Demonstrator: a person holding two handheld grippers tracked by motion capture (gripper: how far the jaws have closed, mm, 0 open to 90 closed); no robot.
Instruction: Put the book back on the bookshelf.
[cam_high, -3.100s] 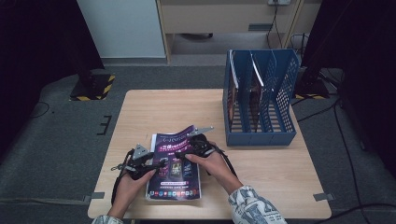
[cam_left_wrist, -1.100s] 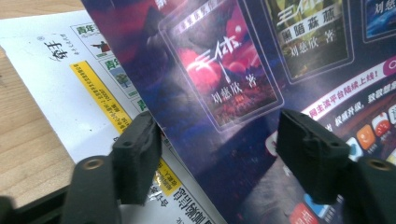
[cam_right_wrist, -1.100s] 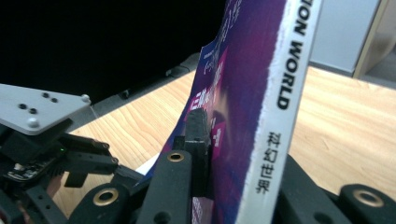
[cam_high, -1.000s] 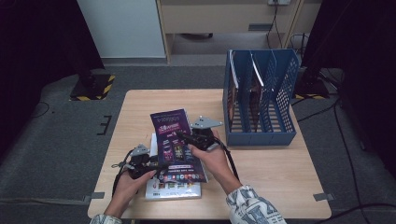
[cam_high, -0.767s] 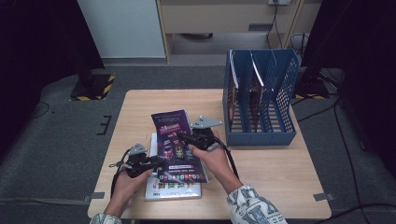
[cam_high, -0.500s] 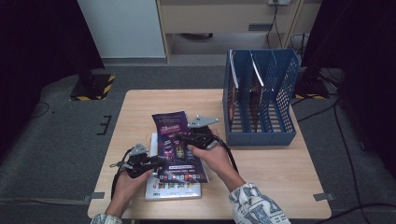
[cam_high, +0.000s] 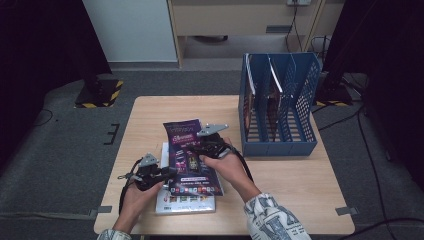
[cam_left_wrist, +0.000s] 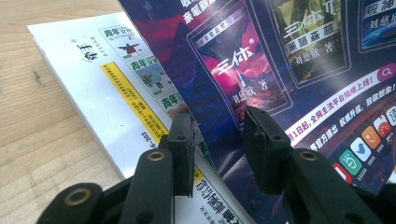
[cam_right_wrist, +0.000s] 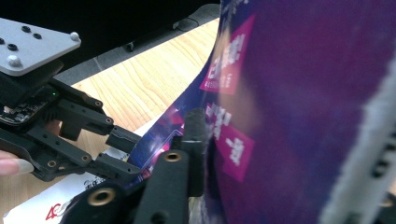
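A purple magazine (cam_high: 183, 139) (cam_left_wrist: 289, 60) (cam_right_wrist: 299, 93) is tilted up off a white magazine (cam_high: 185, 202) (cam_left_wrist: 107, 74) that lies flat on the wooden table (cam_high: 150, 115). My right gripper (cam_high: 196, 148) (cam_right_wrist: 205, 144) is shut on the purple magazine's right edge; its jaws have just been closing, and the far jaw is hidden behind the pages. My left gripper (cam_high: 169, 173) (cam_left_wrist: 219, 140) is at the lower left edge. Its jaws have just been closing, with the magazine's edge between them and a gap showing. It is also seen in the right gripper view (cam_right_wrist: 126, 151).
A blue slotted file rack (cam_high: 305, 100) stands at the table's right side with a few magazines upright in its left slots. The table's front edge runs just below the white magazine. Bare wood lies at the far left.
The purple magazine lay flat on the white one; now its top is lifted and it stands tilted between both grippers. Over the last second both hands have stayed put.
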